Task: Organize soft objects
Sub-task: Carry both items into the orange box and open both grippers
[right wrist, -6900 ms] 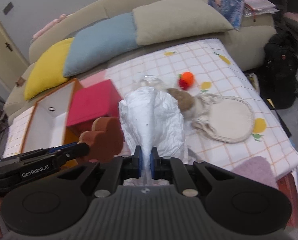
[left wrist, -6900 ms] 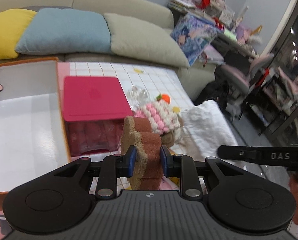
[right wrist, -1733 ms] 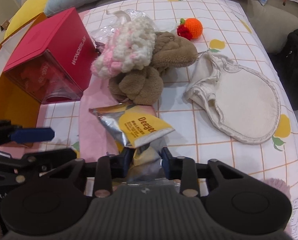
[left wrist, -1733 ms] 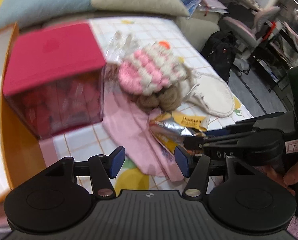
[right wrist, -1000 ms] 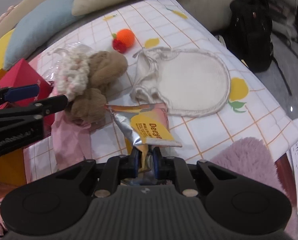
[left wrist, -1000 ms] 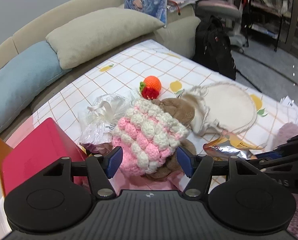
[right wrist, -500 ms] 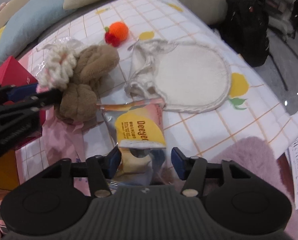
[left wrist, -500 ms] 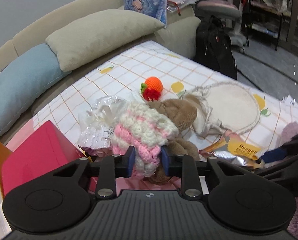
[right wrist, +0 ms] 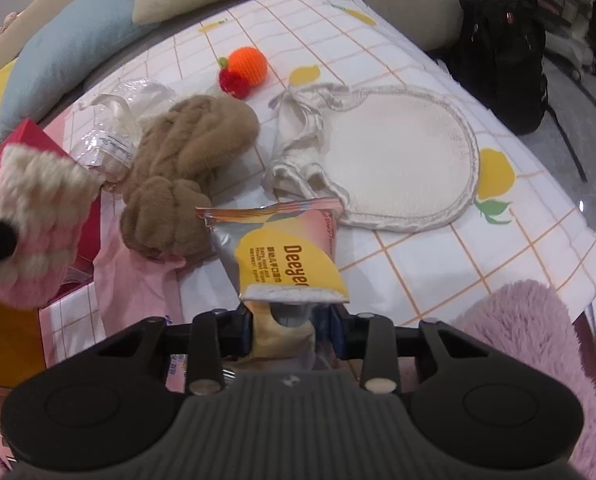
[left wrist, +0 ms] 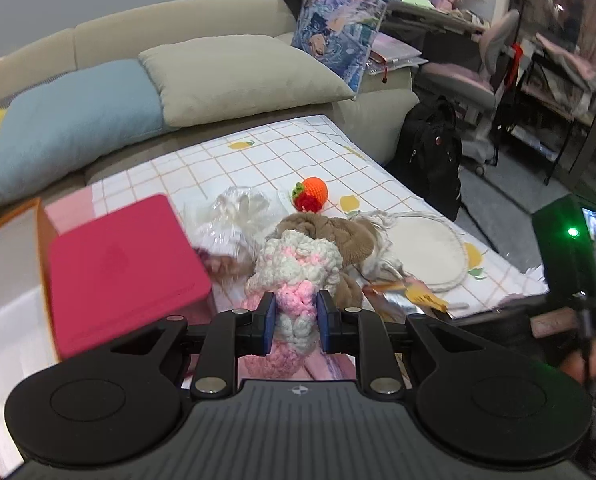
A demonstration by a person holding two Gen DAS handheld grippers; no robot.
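Because the pink-and-white crochet piece (left wrist: 296, 280) is bulky, the left gripper (left wrist: 296, 322) clenches it low, lifting it clear of the brown plush (right wrist: 186, 176). The right gripper (right wrist: 292, 330) straddles the snack packet (right wrist: 286, 256) with fingers apart (likely just let go). A red box (left wrist: 118, 272) crowds the left.
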